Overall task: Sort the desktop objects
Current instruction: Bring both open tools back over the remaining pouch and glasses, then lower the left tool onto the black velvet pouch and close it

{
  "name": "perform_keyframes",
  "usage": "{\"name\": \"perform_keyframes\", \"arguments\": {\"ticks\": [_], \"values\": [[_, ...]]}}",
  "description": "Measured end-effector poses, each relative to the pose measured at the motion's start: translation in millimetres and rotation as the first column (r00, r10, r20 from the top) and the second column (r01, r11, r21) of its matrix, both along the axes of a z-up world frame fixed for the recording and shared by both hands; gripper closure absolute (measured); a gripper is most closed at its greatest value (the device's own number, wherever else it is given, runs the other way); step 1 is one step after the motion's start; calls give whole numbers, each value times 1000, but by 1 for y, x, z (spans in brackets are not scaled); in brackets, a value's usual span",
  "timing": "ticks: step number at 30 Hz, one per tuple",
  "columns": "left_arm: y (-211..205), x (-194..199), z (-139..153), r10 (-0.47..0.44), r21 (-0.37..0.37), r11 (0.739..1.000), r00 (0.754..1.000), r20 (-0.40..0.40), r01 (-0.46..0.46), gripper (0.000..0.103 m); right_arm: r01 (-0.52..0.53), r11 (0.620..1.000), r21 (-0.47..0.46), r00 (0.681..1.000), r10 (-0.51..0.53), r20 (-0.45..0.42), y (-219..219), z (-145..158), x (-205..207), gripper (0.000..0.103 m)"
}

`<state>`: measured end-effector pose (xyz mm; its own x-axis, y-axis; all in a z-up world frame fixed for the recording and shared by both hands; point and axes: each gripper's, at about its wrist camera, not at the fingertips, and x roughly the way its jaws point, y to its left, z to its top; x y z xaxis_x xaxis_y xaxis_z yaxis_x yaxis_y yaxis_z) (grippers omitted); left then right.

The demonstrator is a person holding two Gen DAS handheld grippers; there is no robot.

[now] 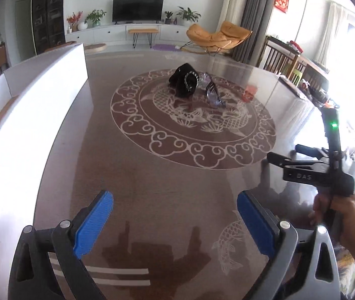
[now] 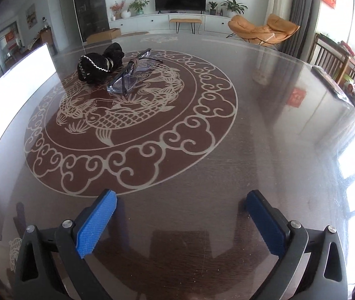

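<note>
The left gripper (image 1: 175, 221) hovers over the glossy table (image 1: 152, 180), its blue fingers (image 1: 95, 222) spread wide with nothing between them. The right gripper (image 2: 181, 223) is likewise wide open and empty above the table, held in a hand (image 1: 340, 215) seen from the left wrist view. Well beyond both sets of fingers, on the fish medallion (image 2: 127, 122), lie clear safety glasses (image 2: 127, 80) touching a black scrunchie (image 2: 97, 66). A white box (image 1: 27, 115) stands along the table's left side
</note>
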<state>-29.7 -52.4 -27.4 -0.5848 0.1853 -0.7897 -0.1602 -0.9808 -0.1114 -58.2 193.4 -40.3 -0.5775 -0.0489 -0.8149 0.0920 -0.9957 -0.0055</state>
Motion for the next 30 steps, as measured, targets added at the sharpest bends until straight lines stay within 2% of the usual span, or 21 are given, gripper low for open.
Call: {"name": "perform_keyframes", "arguments": {"ticks": [5,7,17,30], "values": [[14,-41,-42,48,-79,996,994,99,-41,3,2,1000,2,1000,-2,1,-3,2,-2,0],[21,-50,-45,42,-137,990,996,80,-30,0,2,1000,2,1000,-2,1,-3,1,-2,0],[30,-109,-41,34,-120,992,999,42,-29,0,2,1000,2,1000,-2,1,-3,1,-2,0],[55,-198,-37,-16,-129,991,997,81,27,0,1,1000,2,1000,-1,1,-2,0,-2,0]]}}
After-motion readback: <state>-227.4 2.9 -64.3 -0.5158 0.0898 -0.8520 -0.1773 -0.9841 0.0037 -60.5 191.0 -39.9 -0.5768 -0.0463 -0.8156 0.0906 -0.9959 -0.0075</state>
